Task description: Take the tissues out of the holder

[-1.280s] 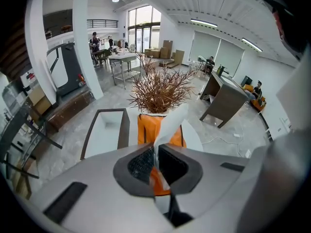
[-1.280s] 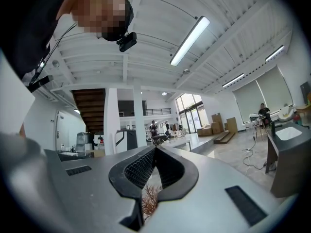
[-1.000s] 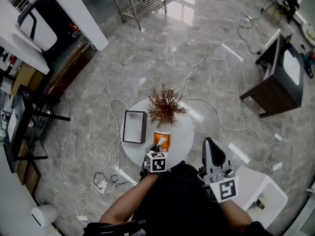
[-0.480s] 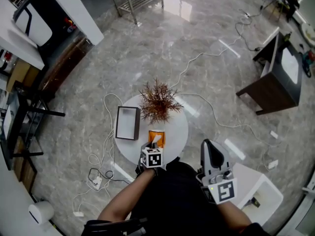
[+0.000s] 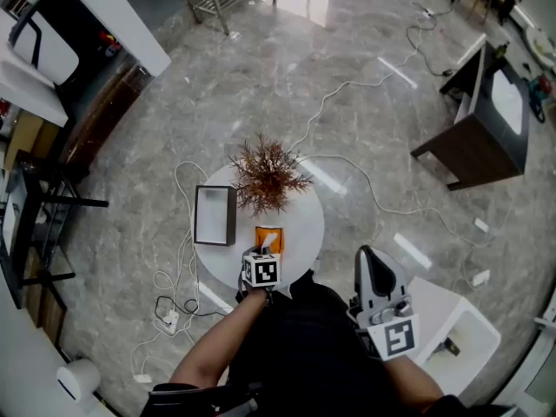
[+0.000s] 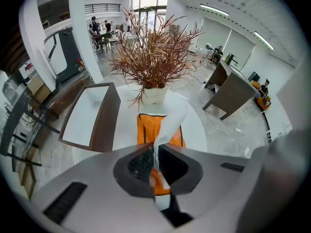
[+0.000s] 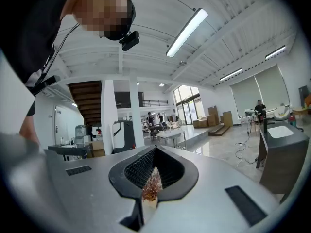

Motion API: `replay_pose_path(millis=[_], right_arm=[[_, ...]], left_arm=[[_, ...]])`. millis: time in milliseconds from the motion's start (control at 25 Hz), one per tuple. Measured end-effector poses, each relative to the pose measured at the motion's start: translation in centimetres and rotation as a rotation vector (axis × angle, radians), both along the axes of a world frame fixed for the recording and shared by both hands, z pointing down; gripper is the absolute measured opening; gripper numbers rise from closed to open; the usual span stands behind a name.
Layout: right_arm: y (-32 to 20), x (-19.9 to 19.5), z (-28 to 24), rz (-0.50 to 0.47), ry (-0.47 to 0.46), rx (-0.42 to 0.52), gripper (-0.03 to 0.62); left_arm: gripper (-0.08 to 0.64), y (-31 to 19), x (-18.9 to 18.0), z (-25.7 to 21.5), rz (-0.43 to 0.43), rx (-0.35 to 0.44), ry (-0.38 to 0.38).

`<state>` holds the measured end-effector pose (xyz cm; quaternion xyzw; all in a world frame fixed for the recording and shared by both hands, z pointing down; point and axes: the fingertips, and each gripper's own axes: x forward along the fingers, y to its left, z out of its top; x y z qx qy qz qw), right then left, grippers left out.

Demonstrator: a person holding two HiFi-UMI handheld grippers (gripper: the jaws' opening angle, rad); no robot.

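Orange holder (image 6: 145, 130) on the near side of the round tabletop (image 5: 304, 220), a white tissue (image 6: 170, 125) standing from its top slot. The left tool (image 6: 156, 160) is closed on that tissue; the right tool (image 7: 154, 171) is closed on nothing, well off to the right. The sheet is judged light, soft and easily torn — best pinched low on the tuft, close to the slot.

Round table (image 5: 306, 226): dried plant (image 5: 265, 174) is standing at 12 o'clock of the orange holder (image 5: 269, 238), its branches fanning wide and blocking that side. Dark-framed tray (image 5: 215, 215) is lying near at 9 o'clock. Tabletop at 3 o'clock is lying bare. Left gripper (image 6: 156, 165), clamping a tissue (image 6: 170, 123), is occupying 6 o'clock.
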<state>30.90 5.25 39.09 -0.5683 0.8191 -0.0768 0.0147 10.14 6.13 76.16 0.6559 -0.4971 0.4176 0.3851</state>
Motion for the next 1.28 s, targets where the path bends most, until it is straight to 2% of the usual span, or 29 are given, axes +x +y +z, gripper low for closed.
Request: replay_pose_path(millis=[280, 640, 920, 1280], right_arm=[[0.2, 1.2, 1.2, 0.01, 0.006, -0.048, 0.008], [0.4, 0.4, 2.0, -0.005, 0.02, -0.062, 0.008], [0.3, -1.6, 1.4, -0.038, 0.019, -0.045, 0.008], [0.4, -1.0, 1.4, -0.022, 0.014, -0.056, 0.008]], left_arm=[[0.005, -0.5, -1.0, 1.1, -0.122, -0.073, 0.021], [0.005, 0.1, -1.1, 2.2, -0.131, -0.112, 0.032], [0.005, -0.2, -1.2, 2.6, -0.115, -0.112, 0.043], [0.005, -0.4, -0.6, 2.9, -0.095, -0.118, 0.062]])
